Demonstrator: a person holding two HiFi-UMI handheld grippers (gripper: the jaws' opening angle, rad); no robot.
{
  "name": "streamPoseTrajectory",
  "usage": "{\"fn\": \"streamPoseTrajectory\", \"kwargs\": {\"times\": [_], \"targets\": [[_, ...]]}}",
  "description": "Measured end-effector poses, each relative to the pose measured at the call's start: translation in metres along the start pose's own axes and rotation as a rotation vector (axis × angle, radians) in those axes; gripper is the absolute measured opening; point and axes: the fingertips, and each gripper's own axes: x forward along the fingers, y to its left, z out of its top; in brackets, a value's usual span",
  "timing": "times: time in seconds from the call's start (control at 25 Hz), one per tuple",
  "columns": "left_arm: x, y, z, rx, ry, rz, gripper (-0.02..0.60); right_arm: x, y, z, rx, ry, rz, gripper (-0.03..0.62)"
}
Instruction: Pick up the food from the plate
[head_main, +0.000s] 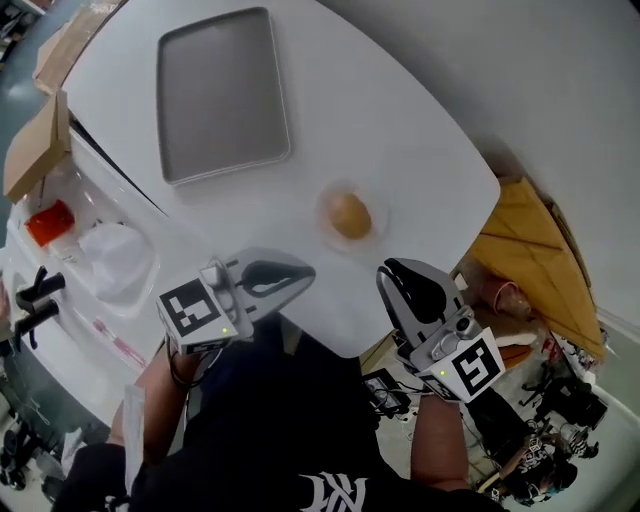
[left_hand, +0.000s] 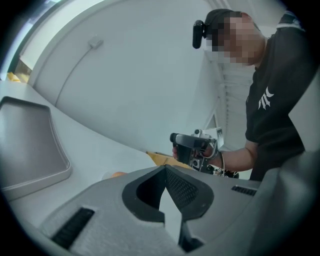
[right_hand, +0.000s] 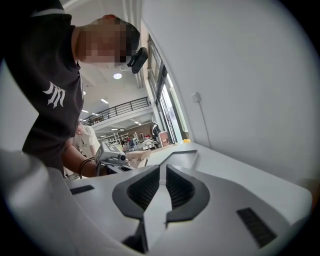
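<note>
A round orange-brown piece of food (head_main: 350, 215) lies on a small clear plate (head_main: 327, 226) on the white table (head_main: 400, 130). Both grippers hover over the table's near edge, short of the plate. My left gripper (head_main: 298, 271) is to the plate's near left and my right gripper (head_main: 391, 270) to its near right. In the left gripper view its jaws (left_hand: 165, 168) meet at the tips with nothing between them, and a sliver of the food (left_hand: 118, 174) shows past them. The right gripper (right_hand: 163, 167) is shut and empty.
A grey tray (head_main: 222, 95) lies on the far left part of the table. Left of the table are a cardboard box (head_main: 35, 150) and a white tub (head_main: 110, 255) holding a red item (head_main: 50, 222). Brown cardboard (head_main: 530, 250) lies off the table's right edge.
</note>
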Motion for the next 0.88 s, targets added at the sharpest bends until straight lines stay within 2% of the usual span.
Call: {"fn": "streamPoseTrajectory", "kwargs": {"times": [0.12,0.16,0.2,0.36,0.48,0.68,0.88], "targets": [[-0.009,0.024,-0.014,0.001,-0.015,0.053,0.005,0.034,-0.009,-0.027,-0.013,0.022,0.049,0.031],[-0.016,0.03,-0.017,-0.005,-0.019,0.078,0.005,0.046,-0.009,-0.032,-0.023,0.034,0.06,0.114],[-0.024,0.034,-0.017,-0.016,-0.022,0.103,0.005,0.055,-0.008,-0.034,-0.031,0.046,0.07,0.151],[-0.041,0.044,-0.018,-0.05,-0.014,0.157,0.005,0.079,-0.009,-0.037,-0.063,0.082,0.086,0.184],[-0.035,0.051,-0.026,-0.037,-0.013,0.143,0.005,0.092,-0.021,-0.057,-0.089,0.119,0.07,0.251],[-0.03,0.059,-0.048,-0.018,0.01,0.096,0.005,0.112,-0.036,-0.094,-0.103,0.157,0.033,0.288],[-0.034,0.061,-0.057,-0.054,-0.02,0.076,0.005,0.124,-0.04,-0.121,-0.163,0.234,0.003,0.324]]}}
